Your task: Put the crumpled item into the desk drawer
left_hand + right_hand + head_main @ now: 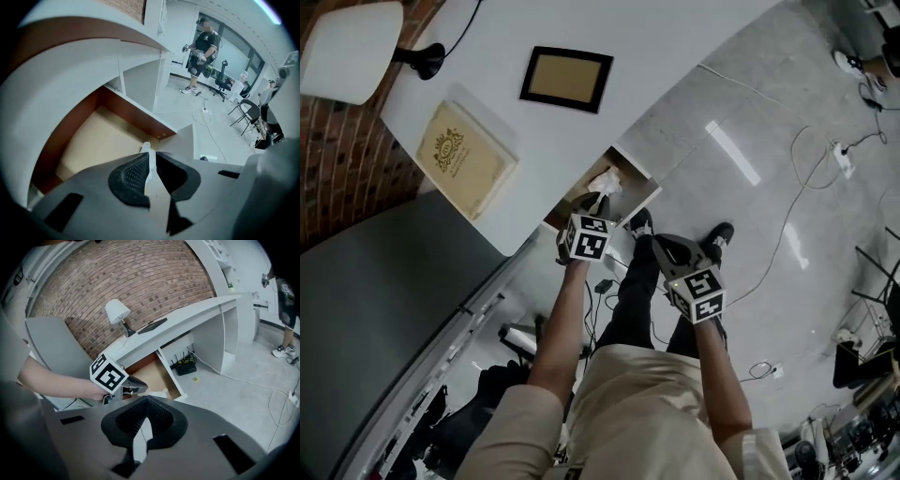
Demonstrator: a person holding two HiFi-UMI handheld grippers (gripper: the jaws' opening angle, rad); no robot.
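Writing first: the cream booklet [464,155] at the upper left of the head view carries a gold emblem, but we can't read its print. The marker cube [586,237] on the left gripper [598,202] shows only black-and-white squares.

Now the arms. We see both bare forearms running up from the bottom of the head view. The left one stretches to the middle of the frame, over the open drawer [630,192] under the white desk [656,56]. In the left gripper view its tongs stand narrow, pinching the white crumpled item [146,146], which pokes out past the tips above the drawer's pale floor.

The right gripper [656,244] sits lower and to the right, above the person's dark trousers, apart from the drawer. In its own view we find the tongs drawn together at the tips, nothing between them, facing the left gripper and the drawer.

A dark-framed picture [566,78] and a white lamp [352,47] sit along the top of the head view.
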